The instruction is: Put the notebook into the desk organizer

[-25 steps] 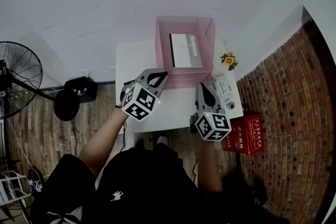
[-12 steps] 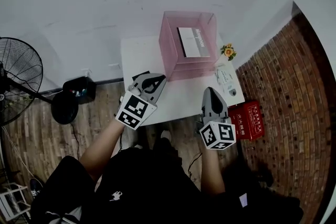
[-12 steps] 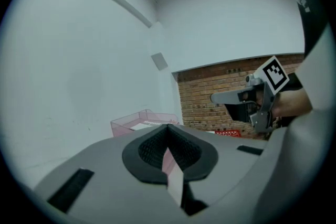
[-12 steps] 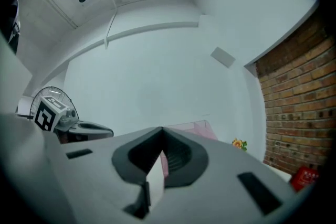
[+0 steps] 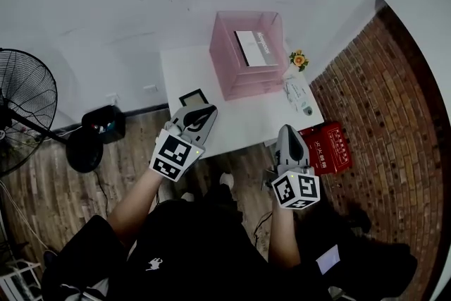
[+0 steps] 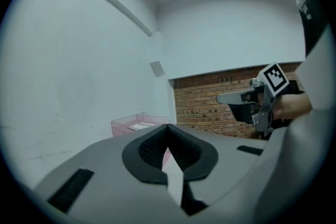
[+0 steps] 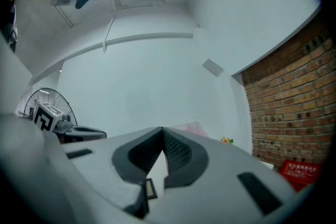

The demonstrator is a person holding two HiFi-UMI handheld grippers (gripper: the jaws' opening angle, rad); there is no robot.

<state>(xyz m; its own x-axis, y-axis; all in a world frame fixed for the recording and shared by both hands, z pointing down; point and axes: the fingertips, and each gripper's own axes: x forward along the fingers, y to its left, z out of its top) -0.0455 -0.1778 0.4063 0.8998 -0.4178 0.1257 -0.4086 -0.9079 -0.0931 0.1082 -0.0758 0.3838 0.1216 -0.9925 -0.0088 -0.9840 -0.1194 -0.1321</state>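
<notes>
On white tabletop (image 5: 239, 123), back by plain white wall: desk organizer (image 5: 243, 84), pink translucent plastic, boxy, open-topped. Notebook (image 5: 254, 49) lying flat inside it, rectangular, white-and-grey cover. Dark lettering along one edge, too small to read. Small dark square frame (image 5: 193, 97) near table's front left. Tiny potted yellow flower (image 5: 299, 60) just right of organizer. Red box (image 5: 326, 149) on wood-plank floor beside rough brick wall; white print, unreadable. Left gripper (image 5: 206, 110): grey matte plastic, ribbed black pads, jaws closed tip to tip, nothing between. Right gripper (image 5: 287, 129): same build, jaws likewise together and empty. Both near table's front edge, black-and-white marker cubes toward person. Notebook well apart from both sets of fingers, no contact.
</notes>
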